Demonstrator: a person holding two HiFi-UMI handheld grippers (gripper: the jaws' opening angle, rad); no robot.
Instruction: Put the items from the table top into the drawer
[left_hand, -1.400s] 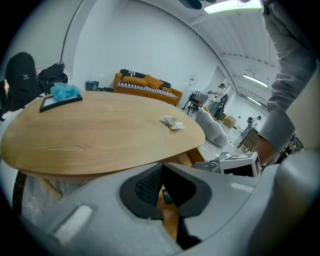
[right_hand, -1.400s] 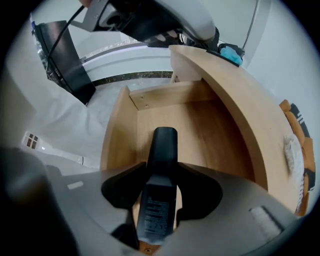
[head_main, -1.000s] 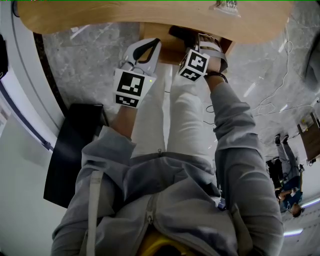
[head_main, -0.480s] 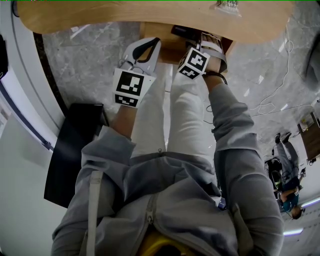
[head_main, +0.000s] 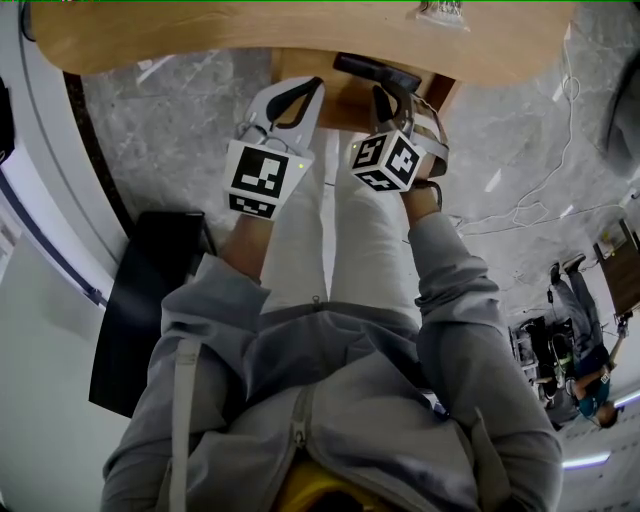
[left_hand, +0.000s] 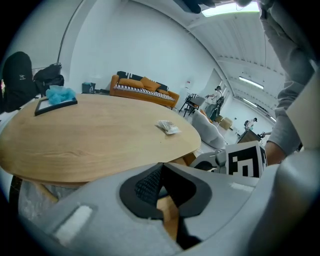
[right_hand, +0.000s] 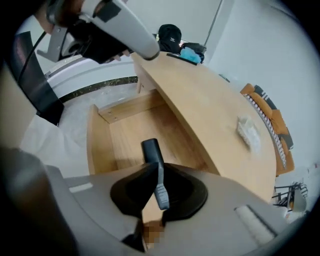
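left claw (left_hand: 160, 169) clenched, right claw (right_hand: 156, 172) just closed empty, dark bar (head_main: 377, 71) in drawer (right_hand: 98, 145), table (right_hand: 210, 105) overhanging

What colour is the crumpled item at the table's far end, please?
The crumpled item is light blue; left gripper view.

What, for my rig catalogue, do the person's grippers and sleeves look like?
The left gripper and right gripper are pale grey shells with black inner linings; each bears a white cube with black square markers. Long grey jacket sleeves cover both arms.
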